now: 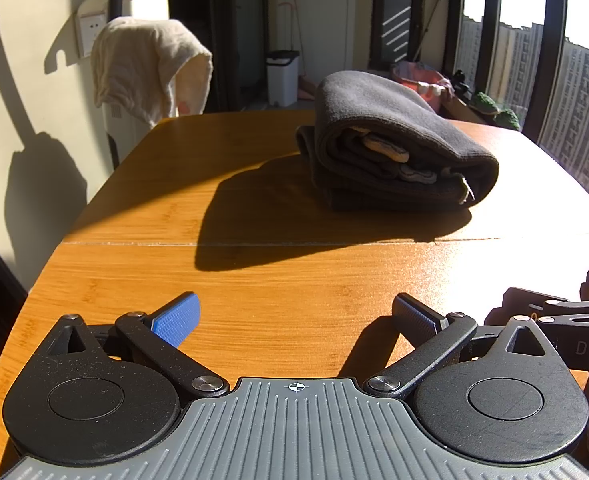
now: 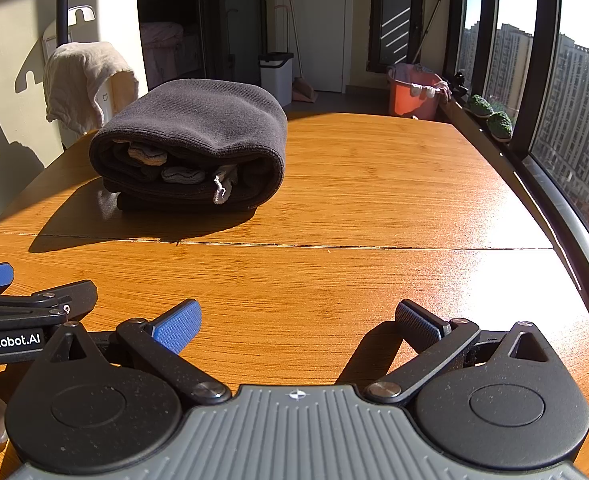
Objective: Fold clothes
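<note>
The wooden table [image 1: 278,280] is seen under both tongs. The dark folded garment [image 1: 394,140] is laid ahead of them, well apart. It seems already folded, so it should be left undisturbed. The left gripper [image 1: 294,318] and the right gripper [image 2: 298,322] are spread wide, nothing held. Only in the right view a white drawstring [image 2: 219,190] is shown.
</note>
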